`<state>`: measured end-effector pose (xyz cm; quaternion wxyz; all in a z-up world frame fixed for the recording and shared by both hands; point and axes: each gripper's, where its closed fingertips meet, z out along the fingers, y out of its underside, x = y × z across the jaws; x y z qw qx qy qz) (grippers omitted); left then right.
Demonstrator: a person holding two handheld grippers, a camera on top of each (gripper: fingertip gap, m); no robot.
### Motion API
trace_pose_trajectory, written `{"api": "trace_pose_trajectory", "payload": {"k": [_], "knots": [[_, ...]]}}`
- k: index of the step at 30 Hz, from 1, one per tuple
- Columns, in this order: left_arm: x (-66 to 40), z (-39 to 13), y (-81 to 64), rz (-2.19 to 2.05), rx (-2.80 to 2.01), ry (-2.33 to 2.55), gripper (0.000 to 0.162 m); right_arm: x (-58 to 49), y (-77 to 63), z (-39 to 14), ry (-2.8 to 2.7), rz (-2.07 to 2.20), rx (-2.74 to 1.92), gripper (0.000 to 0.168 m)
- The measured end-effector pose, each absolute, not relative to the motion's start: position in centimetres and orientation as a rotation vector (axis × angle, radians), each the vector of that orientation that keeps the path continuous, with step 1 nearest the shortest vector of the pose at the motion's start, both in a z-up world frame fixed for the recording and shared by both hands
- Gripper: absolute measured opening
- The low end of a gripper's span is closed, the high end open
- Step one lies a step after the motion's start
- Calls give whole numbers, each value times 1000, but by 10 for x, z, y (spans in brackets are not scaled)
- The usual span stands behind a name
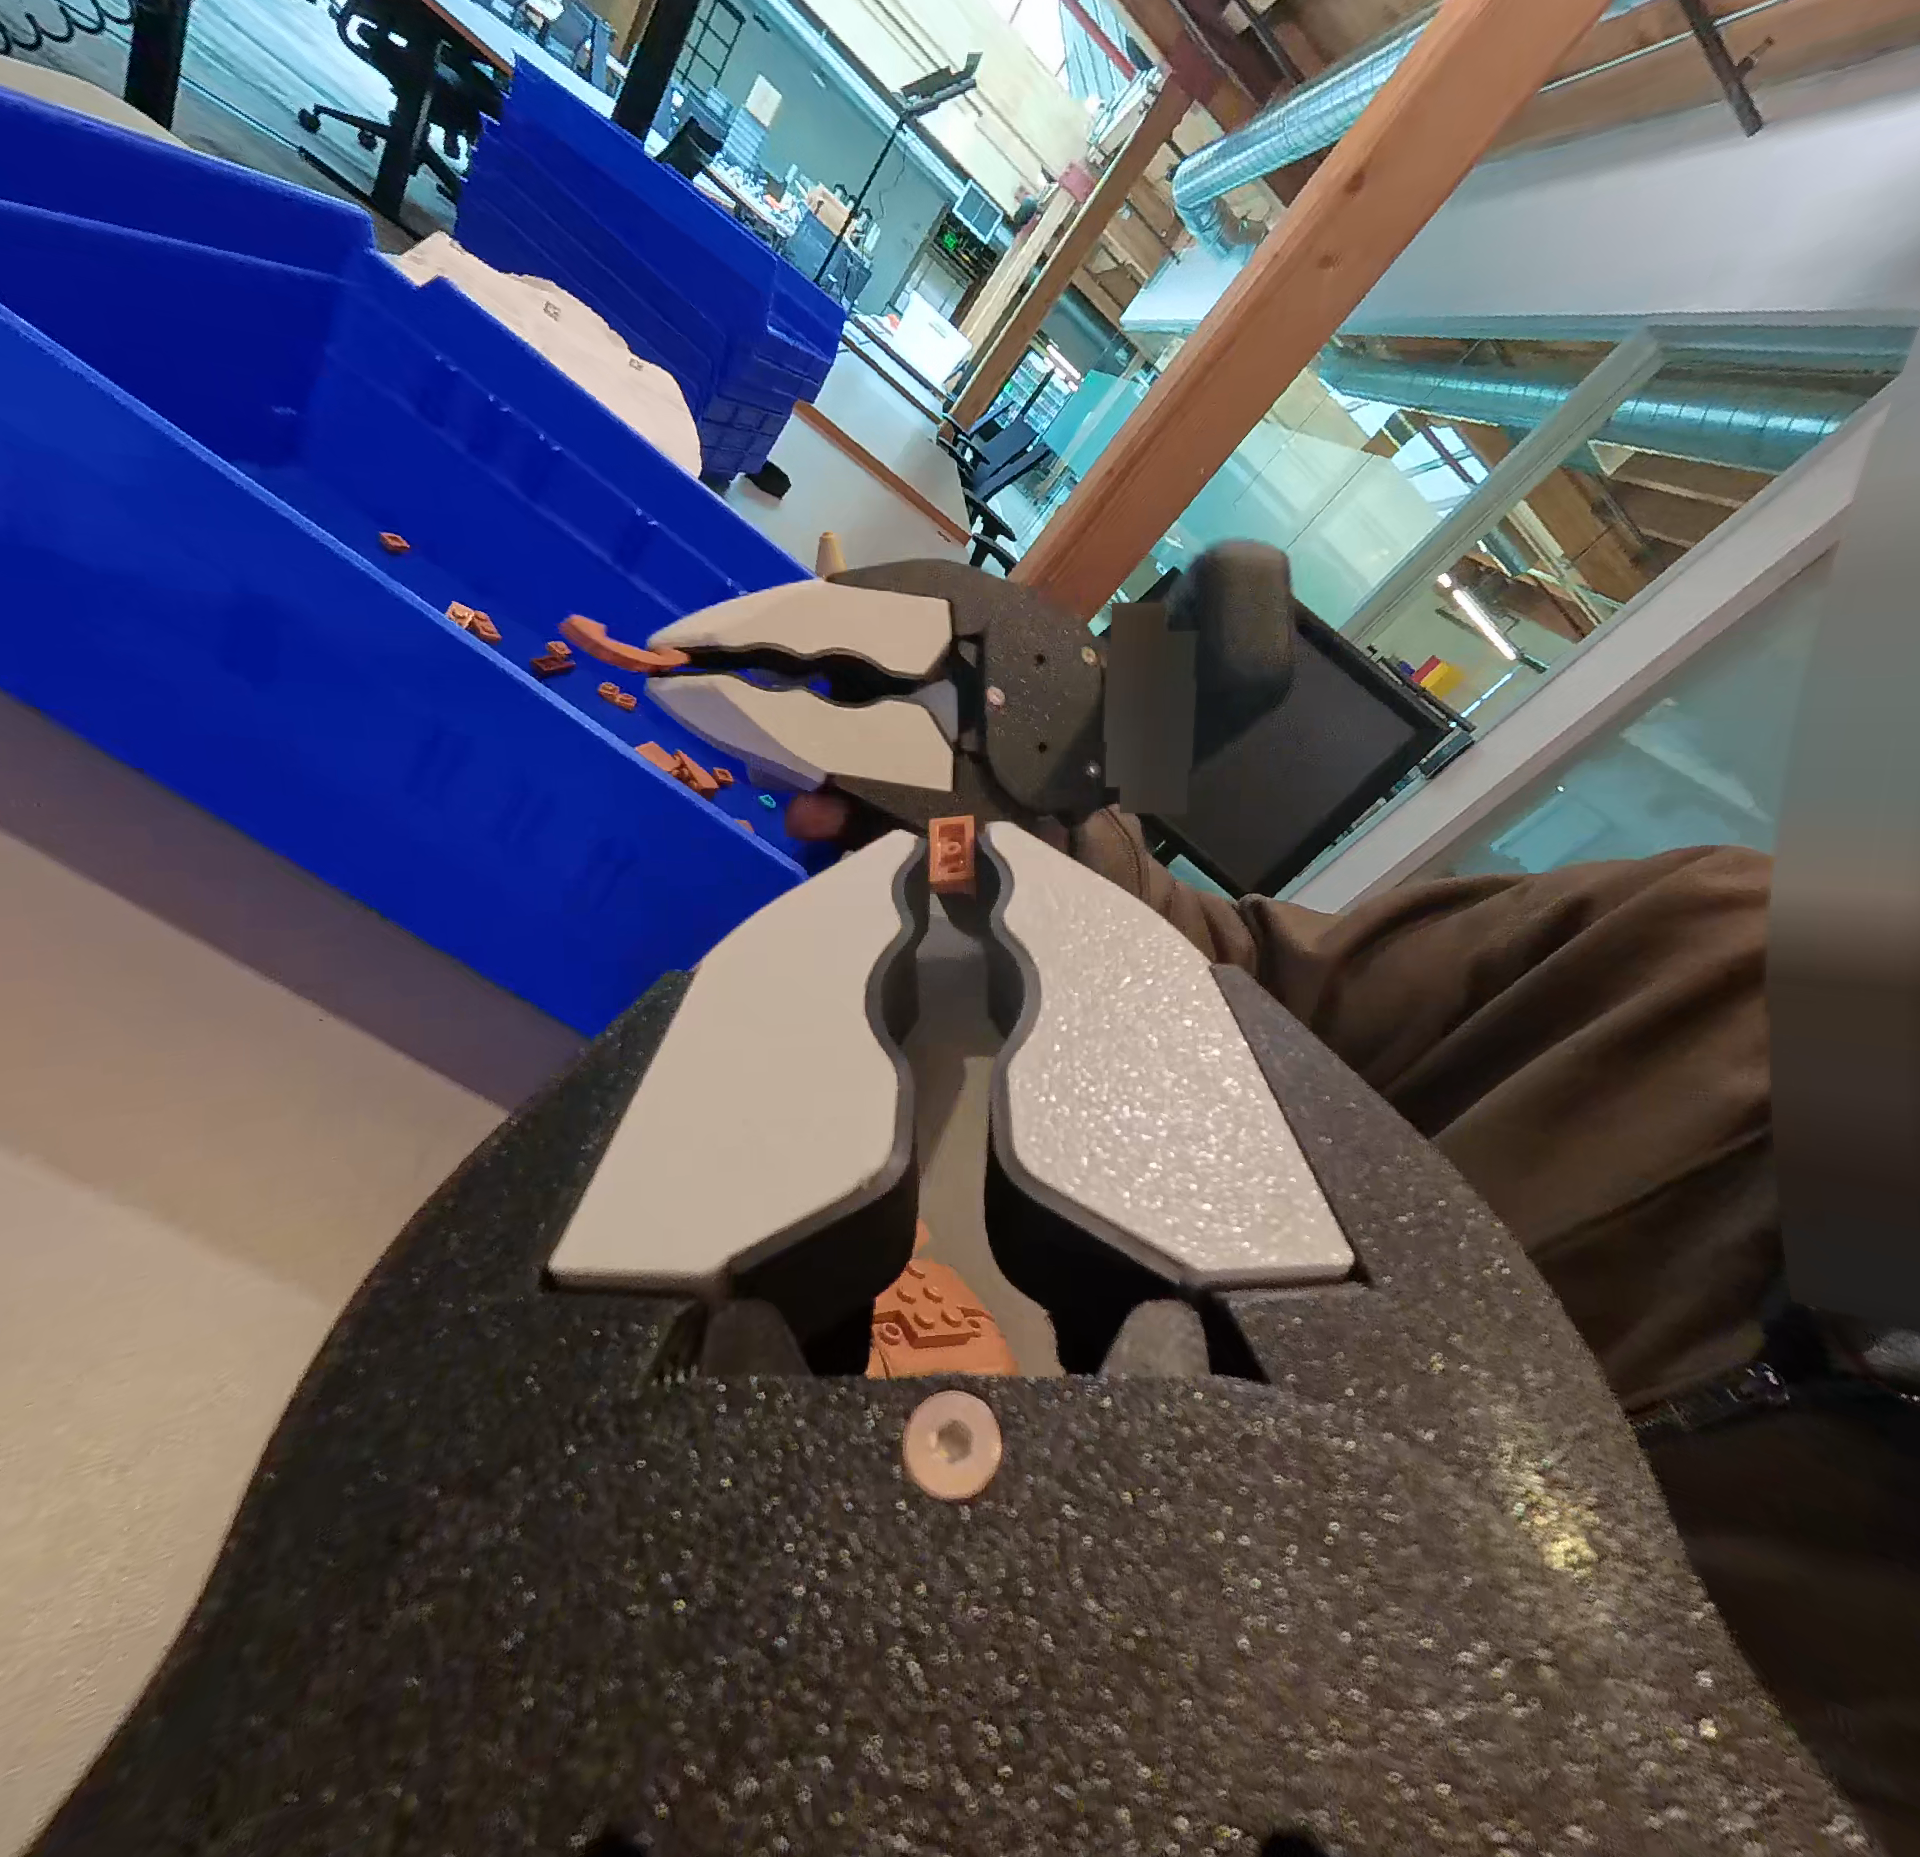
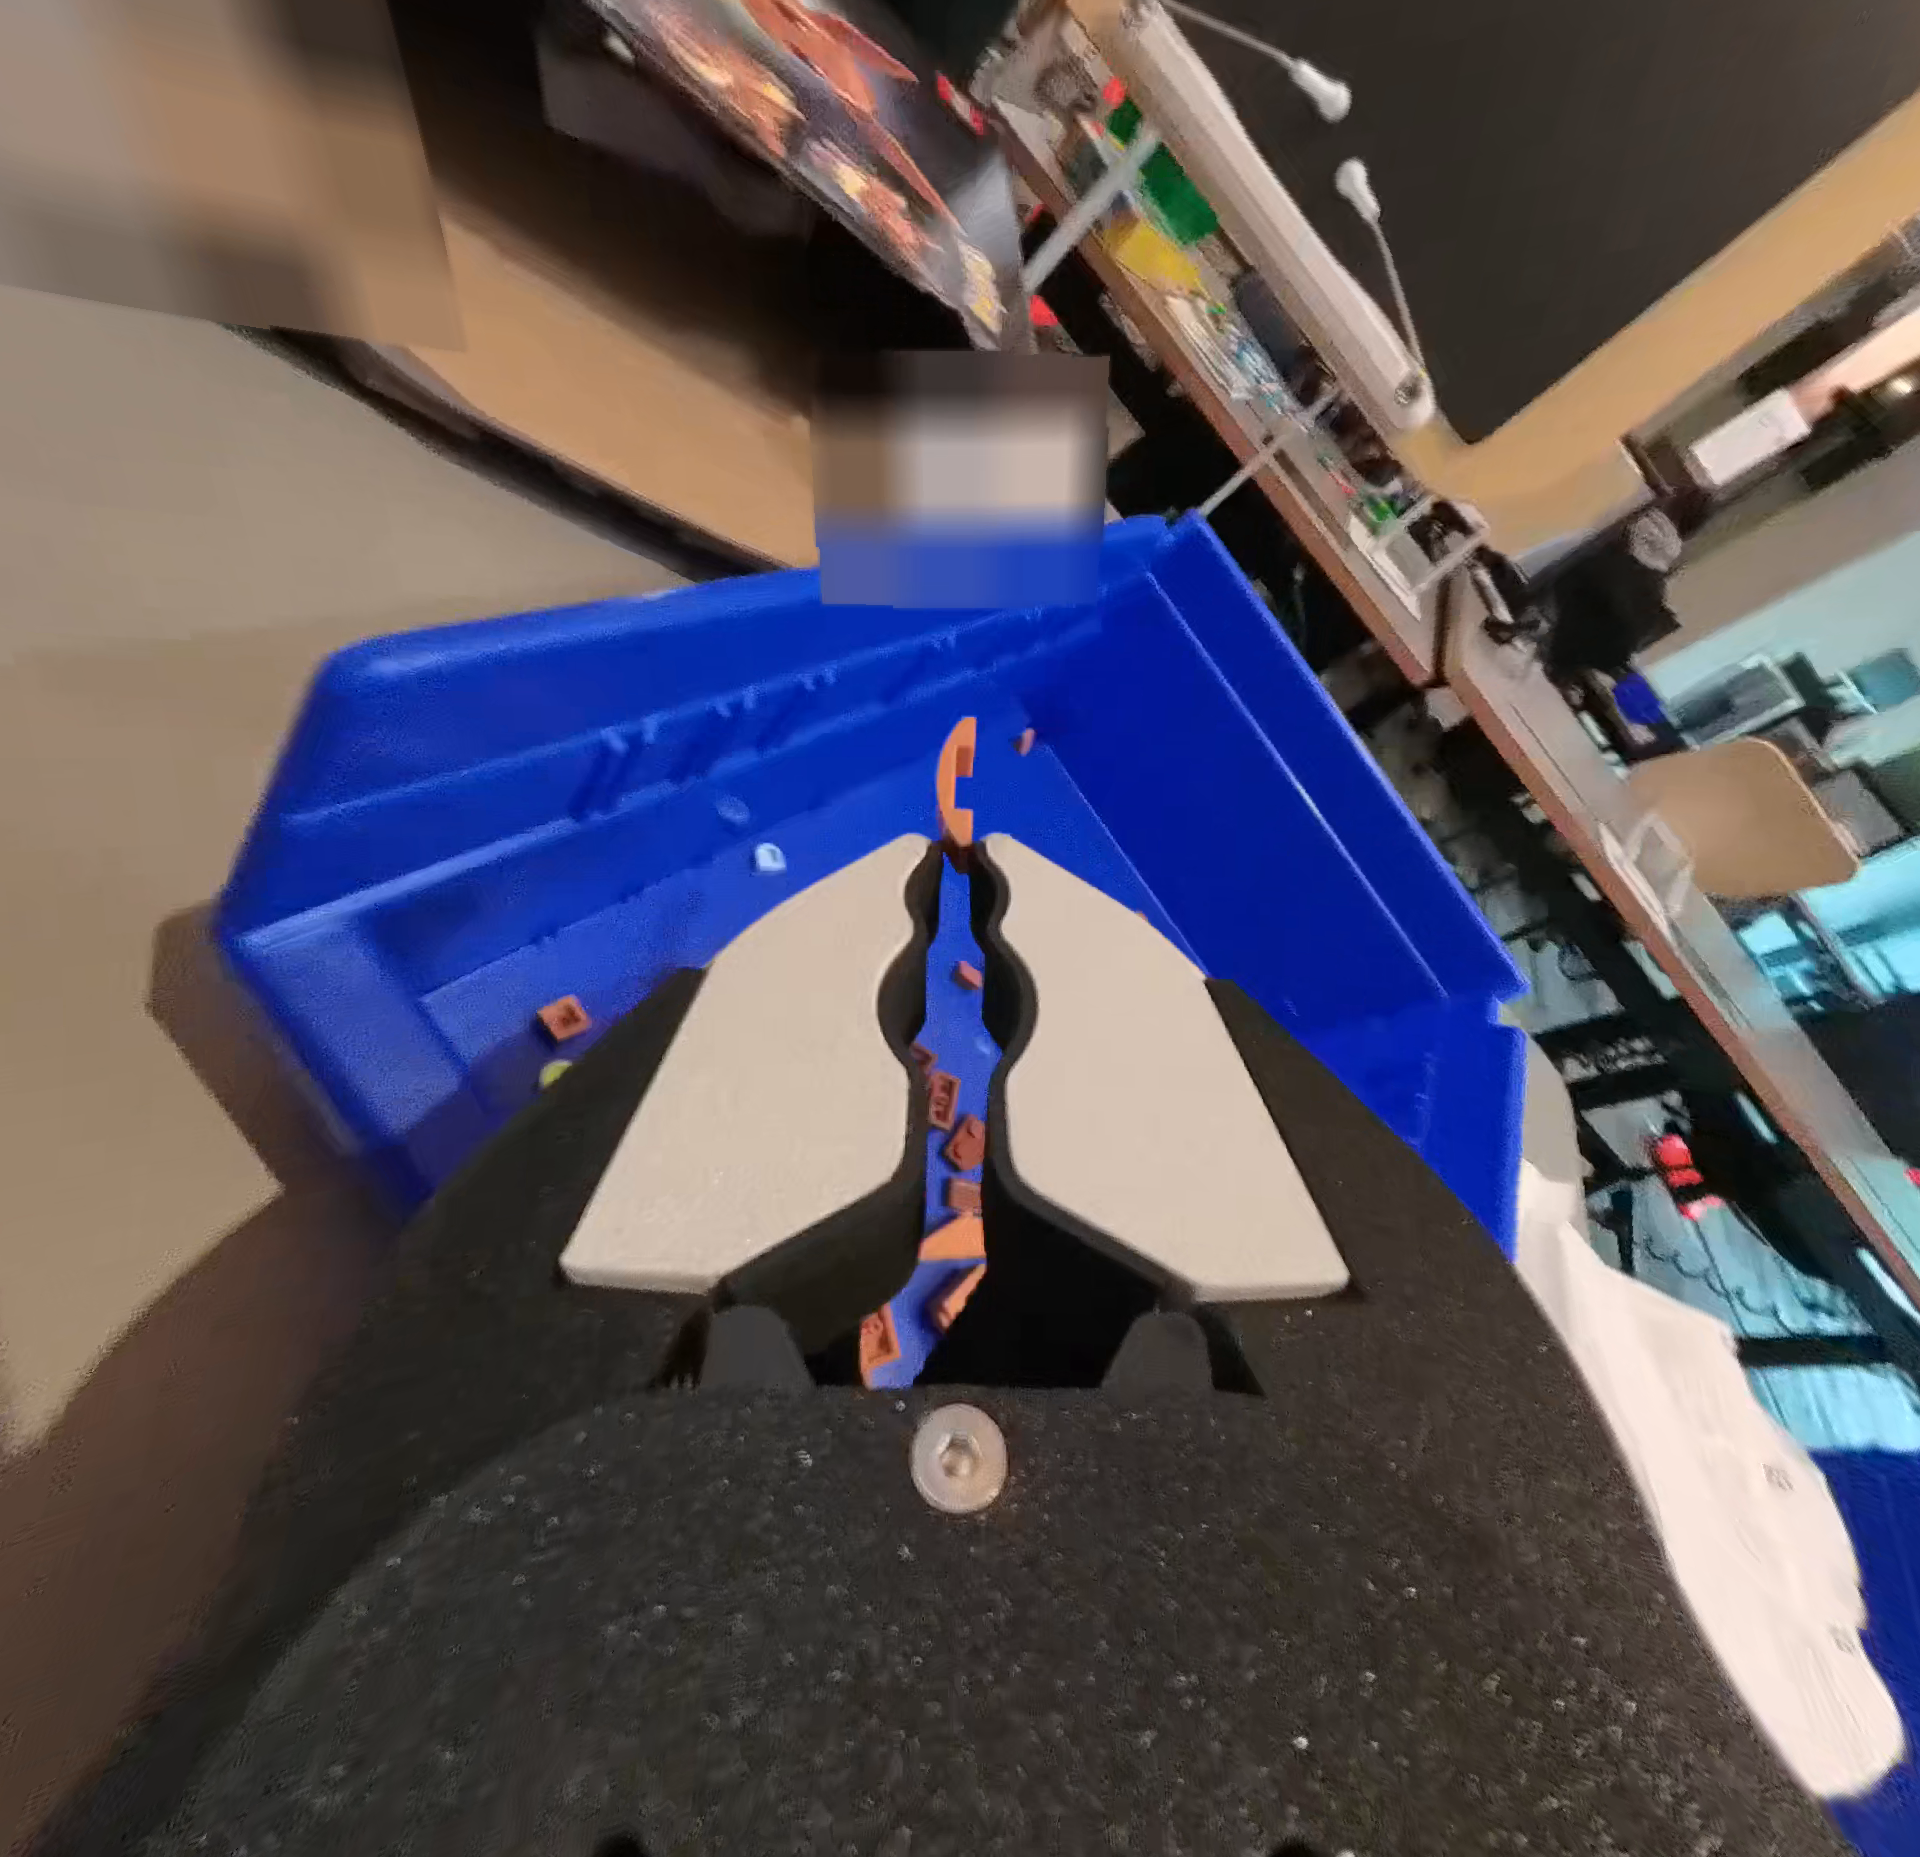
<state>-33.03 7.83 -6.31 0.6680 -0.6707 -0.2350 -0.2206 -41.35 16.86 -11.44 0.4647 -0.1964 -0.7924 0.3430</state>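
My left gripper [image 1: 953,851] is shut on a small brown brick [image 1: 952,855] at its fingertips, held above the grey table beside the blue bin [image 1: 436,768]. A larger brown brick assembly [image 1: 930,1324] shows below, between the finger bases. My right gripper [image 2: 958,843] is shut on a curved orange-brown piece [image 2: 957,784] and holds it over the blue bin [image 2: 727,768]. In the left wrist view the right gripper [image 1: 670,669] shows farther off, pinching the same curved piece [image 1: 608,641] above the bin.
Several small brown bricks [image 2: 961,1142] lie loose on the bin's floor, also in the left wrist view [image 1: 681,763]. More blue bins [image 1: 623,249] stand behind. White paper [image 2: 1704,1475] lies at the right. A person's brown sleeve [image 1: 1507,1080] is on the right. The left gripper's tips are roughly 15 centimetres from the right gripper's.
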Motion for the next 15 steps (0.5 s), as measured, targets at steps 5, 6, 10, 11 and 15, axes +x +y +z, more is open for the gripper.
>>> {"api": "trace_pose_trajectory", "payload": {"k": [5, 6, 10, 11, 15], "knots": [[-324, -66, 84, -521, -1535, -510, 8, -410, 163, -109, -1933, 871, -430, 13], [-323, -66, 85, -534, -1536, -505, 8, -407, 159, -106, -1929, 894, -393, 15], [-314, -67, 90, -605, -1536, -485, 8, -361, 114, -83, -1896, 1176, -4, 17], [-312, -67, 92, -614, -1542, -477, 8, -345, 104, -78, -1875, 1243, 96, 15], [-300, -69, 96, -652, -1580, -424, 8, -320, 87, -79, -1870, 1290, 257, 14]]}}
